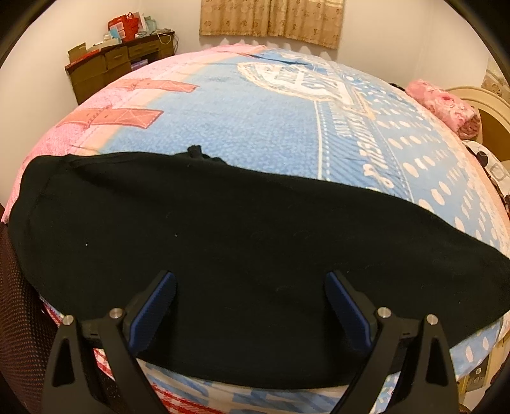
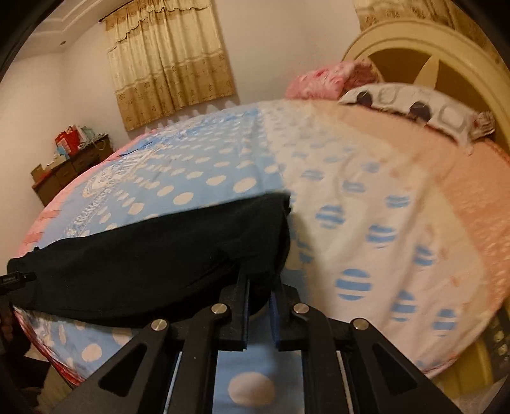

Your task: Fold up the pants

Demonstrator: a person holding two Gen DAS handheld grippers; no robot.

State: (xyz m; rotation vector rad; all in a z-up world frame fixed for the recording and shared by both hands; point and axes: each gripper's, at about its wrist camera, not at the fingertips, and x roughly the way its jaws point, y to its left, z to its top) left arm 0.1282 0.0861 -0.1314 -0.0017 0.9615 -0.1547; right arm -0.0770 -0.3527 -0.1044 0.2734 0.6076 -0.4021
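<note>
Bedroom with pale walls, a tan curtain [image 1: 271,19] at top centre of the left view and a cluttered brown dresser [image 1: 108,63] at upper left. Bed [image 1: 255,127] filling the middle, spread with a blue, pink and white dotted blanket; pink folded quilt [image 1: 446,105] and cream headboard [image 2: 430,54] toward the right. Black pants [image 1: 223,248] stretched flat along the near edge of the bed, across the lower half of the left view. Left tongs [image 1: 250,305] released, fingers wide apart over the cloth. Right tongs [image 2: 259,299] at bottom centre, clenched on the right end of the pants [image 2: 191,248].
</note>
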